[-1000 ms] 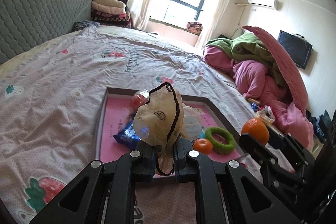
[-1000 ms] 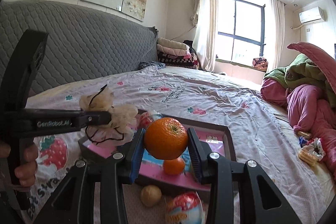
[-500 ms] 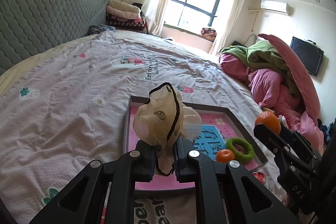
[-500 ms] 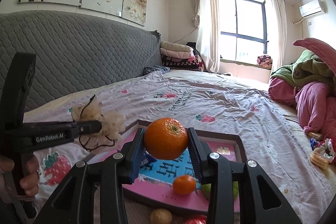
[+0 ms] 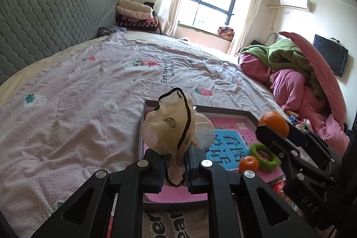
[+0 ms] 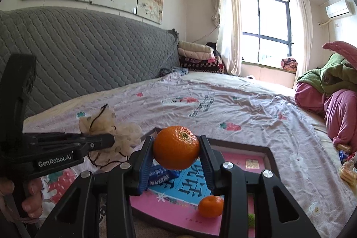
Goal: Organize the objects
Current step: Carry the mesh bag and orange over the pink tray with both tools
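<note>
I am holding two things above the near end of the bed [image 5: 93, 86], and the move ahead is turning on the tray [image 5: 223, 109] lying just forward of and below both claws.

On the left, my left claw [image 5: 175, 165] is staying out of nothing: its jaws are clamped on a cream hair scrunchie [image 5: 171, 126] with a dark cord edging, the bunched fabric standing up out of the pads. It is hanging over the tray's near left corner, so I judge a short reach forward and down would be enough to set it inside. From my other hand's view the same scrunchie [image 6: 107, 133] is sitting beside the tray's left edge, held off the bedsheet.

In the middle, the tray is carrying a pink sheet with a blue printed panel, a blue snack packet [image 6: 162, 175], a small orange [image 5: 248, 163] and a green fuzzy ring [image 5: 264, 154], the orange touching the ring's near side.

On the right, my right claw [image 6: 176, 154] is gripping a bigger orange [image 6: 176, 146], squeezed side to side, above the tray's near middle. This hand is looking the nearer one to the open blue panel.

Outside the tray, past its near right corner, something red is lying on the bed; I cannot tell what it is.
</note>
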